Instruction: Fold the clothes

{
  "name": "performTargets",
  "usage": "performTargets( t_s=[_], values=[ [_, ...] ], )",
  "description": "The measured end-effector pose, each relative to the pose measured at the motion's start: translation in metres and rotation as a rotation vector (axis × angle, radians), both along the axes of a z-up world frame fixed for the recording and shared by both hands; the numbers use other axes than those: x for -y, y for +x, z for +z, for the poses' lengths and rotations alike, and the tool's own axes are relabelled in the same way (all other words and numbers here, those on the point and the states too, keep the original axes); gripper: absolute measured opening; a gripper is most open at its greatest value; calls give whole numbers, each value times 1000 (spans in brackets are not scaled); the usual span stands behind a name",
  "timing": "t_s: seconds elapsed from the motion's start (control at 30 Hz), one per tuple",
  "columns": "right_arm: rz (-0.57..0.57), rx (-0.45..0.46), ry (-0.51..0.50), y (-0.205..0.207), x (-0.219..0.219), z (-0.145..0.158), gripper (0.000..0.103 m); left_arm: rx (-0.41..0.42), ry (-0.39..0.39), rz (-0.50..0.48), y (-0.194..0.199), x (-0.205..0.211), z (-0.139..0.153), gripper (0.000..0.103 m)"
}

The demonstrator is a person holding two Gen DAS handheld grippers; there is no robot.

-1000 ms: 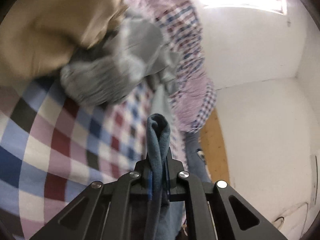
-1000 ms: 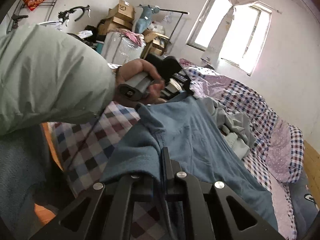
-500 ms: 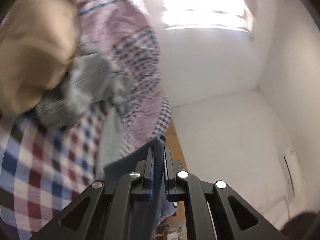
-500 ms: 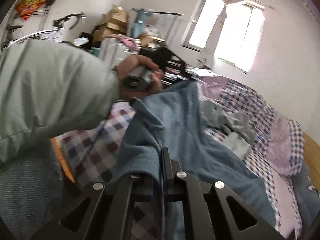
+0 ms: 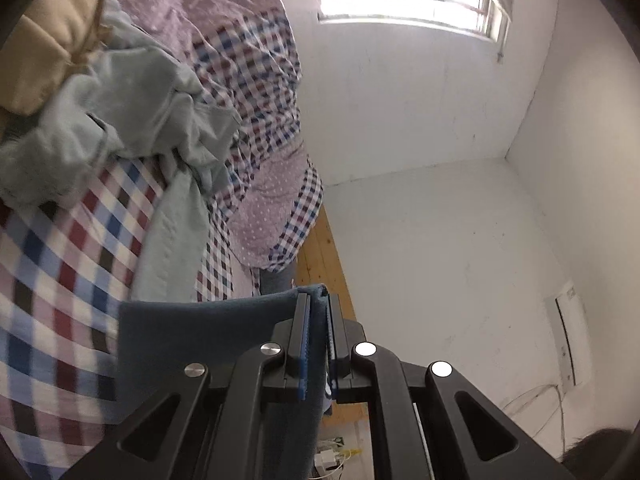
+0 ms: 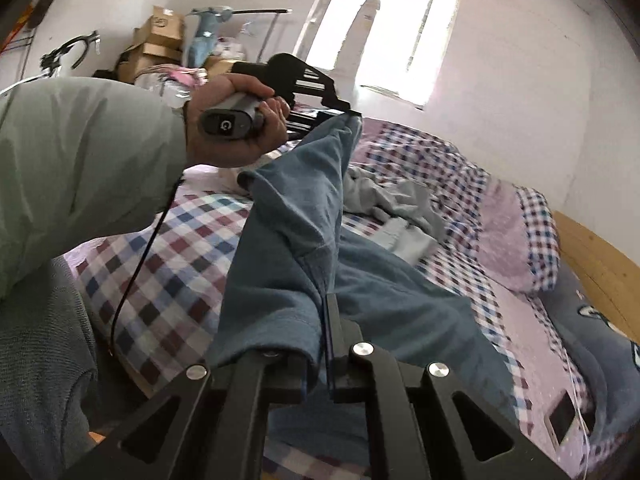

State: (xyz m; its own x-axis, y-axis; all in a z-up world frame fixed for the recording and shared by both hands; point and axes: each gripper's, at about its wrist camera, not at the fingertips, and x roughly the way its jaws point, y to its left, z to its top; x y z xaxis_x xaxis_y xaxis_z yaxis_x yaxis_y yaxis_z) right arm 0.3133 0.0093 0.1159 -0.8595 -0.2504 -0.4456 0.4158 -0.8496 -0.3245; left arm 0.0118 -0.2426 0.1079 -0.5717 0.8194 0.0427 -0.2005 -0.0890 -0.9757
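The blue shirt (image 6: 304, 216) hangs stretched between the two grippers, over the checked bed sheet (image 6: 168, 264) in the centre of the right wrist view. The left gripper (image 5: 318, 308) has its jaws closed on one edge of the shirt, at the bottom centre of the left wrist view; the fabric goes from there to the left. The right gripper (image 6: 326, 320) also has its jaws closed on a fold of the shirt, at the bottom centre of its view. In the right wrist view a hand (image 6: 236, 124) with a light green sleeve (image 6: 80, 160) holds the left gripper at the upper left. A grey garment (image 5: 132, 120) lies crumpled on the sheet, right of the shirt. A beige garment (image 5: 48, 40) is in the upper left of the left wrist view. A window (image 6: 384, 40) is at the top.
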Motion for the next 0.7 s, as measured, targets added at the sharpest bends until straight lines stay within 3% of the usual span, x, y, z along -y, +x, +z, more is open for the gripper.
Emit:
performTargets(
  t_s=[0.43,0.7],
  values=[
    [-162,43,-117,-4,-83,4,1,45,-150,-39,-21,-114,30,5],
    [-243,148,-192,-15,-126,-19,1,132,-329,-80,-52,-191,19,5]
  ],
)
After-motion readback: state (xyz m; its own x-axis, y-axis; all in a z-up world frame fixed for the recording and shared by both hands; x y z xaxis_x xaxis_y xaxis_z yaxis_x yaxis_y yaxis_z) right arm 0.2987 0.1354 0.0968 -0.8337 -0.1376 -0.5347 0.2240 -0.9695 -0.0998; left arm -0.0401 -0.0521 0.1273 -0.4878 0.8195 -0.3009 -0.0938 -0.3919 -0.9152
